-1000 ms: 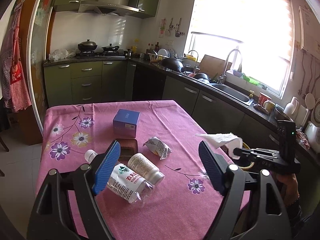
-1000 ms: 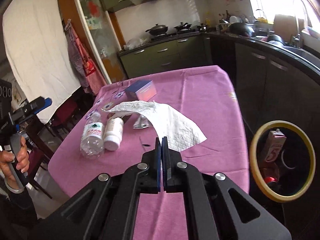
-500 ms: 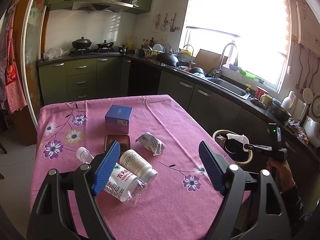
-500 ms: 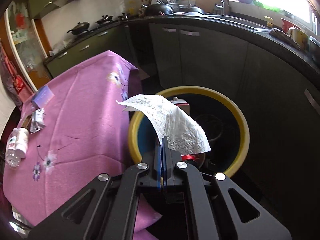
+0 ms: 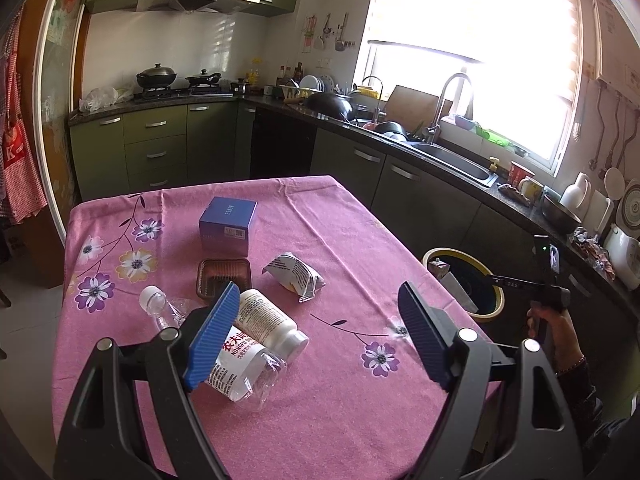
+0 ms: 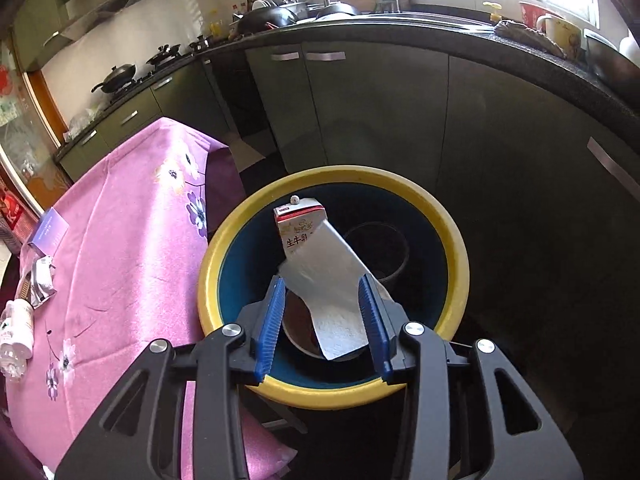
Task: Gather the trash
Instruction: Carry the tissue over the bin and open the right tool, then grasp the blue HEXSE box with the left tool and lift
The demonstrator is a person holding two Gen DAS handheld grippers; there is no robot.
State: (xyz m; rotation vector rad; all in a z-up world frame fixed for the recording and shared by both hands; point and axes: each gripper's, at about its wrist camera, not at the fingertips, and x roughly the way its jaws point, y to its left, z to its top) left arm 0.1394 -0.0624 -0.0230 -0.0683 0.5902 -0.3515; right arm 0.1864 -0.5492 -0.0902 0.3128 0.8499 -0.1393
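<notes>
My right gripper (image 6: 324, 320) is open over the yellow-rimmed trash bin (image 6: 456, 240). A white paper napkin (image 6: 332, 292) hangs loose between its jaws, inside the bin, next to a milk carton (image 6: 298, 228). My left gripper (image 5: 316, 336) is open above the pink table (image 5: 340, 400), just over a clear water bottle (image 5: 240, 364) and a white pill bottle (image 5: 268, 322). A crumpled silver wrapper (image 5: 294, 272), a brown tray (image 5: 224, 276) and a blue box (image 5: 228, 224) lie further back. The bin (image 5: 494, 280) stands by the table's right edge.
Dark green kitchen cabinets and a counter with a sink (image 5: 452, 160) run along the right, close behind the bin. A stove with pots (image 5: 176, 80) is at the back. The table (image 6: 120, 240) lies left of the bin in the right wrist view.
My right gripper carried the napkin from the table to over the bin and opened, letting the napkin go. My left gripper stayed open over the bottles.
</notes>
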